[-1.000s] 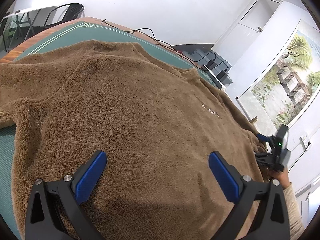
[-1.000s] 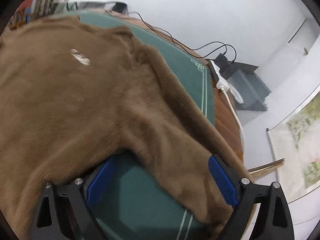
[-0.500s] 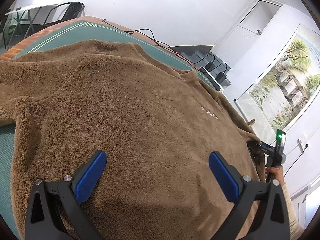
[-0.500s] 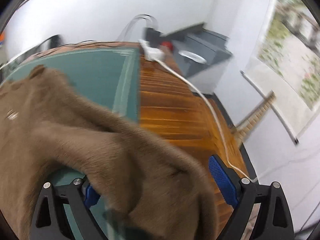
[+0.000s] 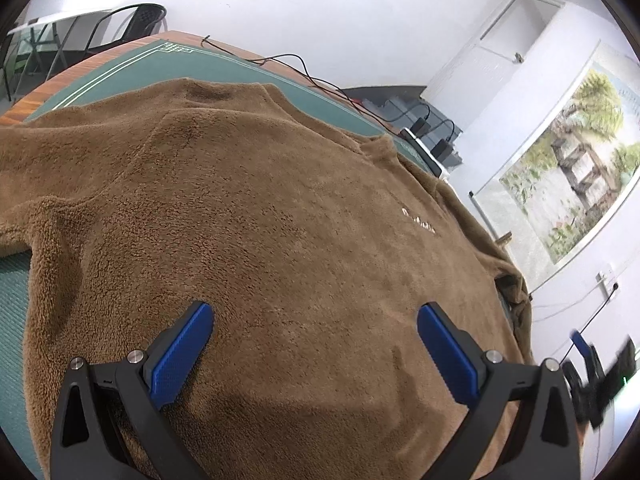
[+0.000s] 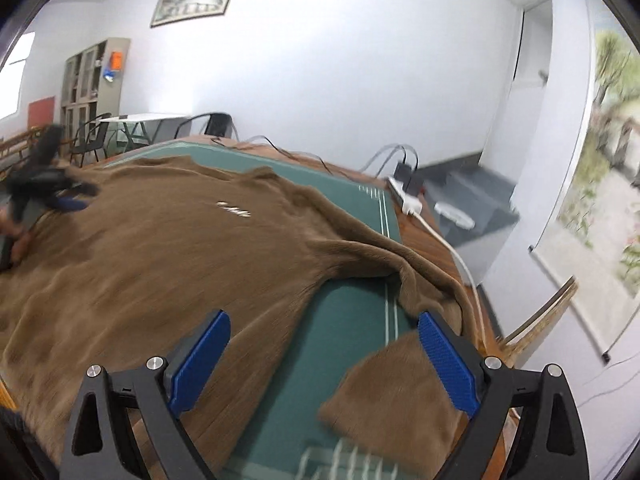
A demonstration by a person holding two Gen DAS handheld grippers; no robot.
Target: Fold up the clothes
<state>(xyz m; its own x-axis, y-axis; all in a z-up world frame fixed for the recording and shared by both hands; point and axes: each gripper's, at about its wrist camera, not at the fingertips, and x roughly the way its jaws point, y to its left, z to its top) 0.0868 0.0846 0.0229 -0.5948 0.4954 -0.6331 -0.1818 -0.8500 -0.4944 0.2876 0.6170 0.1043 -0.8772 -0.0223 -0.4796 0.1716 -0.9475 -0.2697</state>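
The wooden table (image 6: 424, 240) under its green mat (image 5: 120, 66) is the biggest thing in front of me, and nearly all of the mat is covered by the brown fleece sweater (image 5: 260, 220), which lies spread flat with its collar toward the far edge and small white lettering (image 5: 418, 222) on its chest. One sleeve (image 6: 384, 256) runs along the side of the mat nearest the wall scroll painting (image 5: 568, 176), bends over the mat's white border lines, and ends in a cuff (image 6: 392, 392) lying flat on the green just in front of my right claw. My left claw (image 5: 314, 346) hangs low over the sweater's lower body, its blue pads spread wide with nothing between them. My right claw (image 6: 324, 356) is spread wide as well, one pad over the sweater's side edge, the other over the sleeve cuff, bare green mat between them. A white power strip (image 6: 408, 200) with black plugs sits on the wood past the mat's far corner
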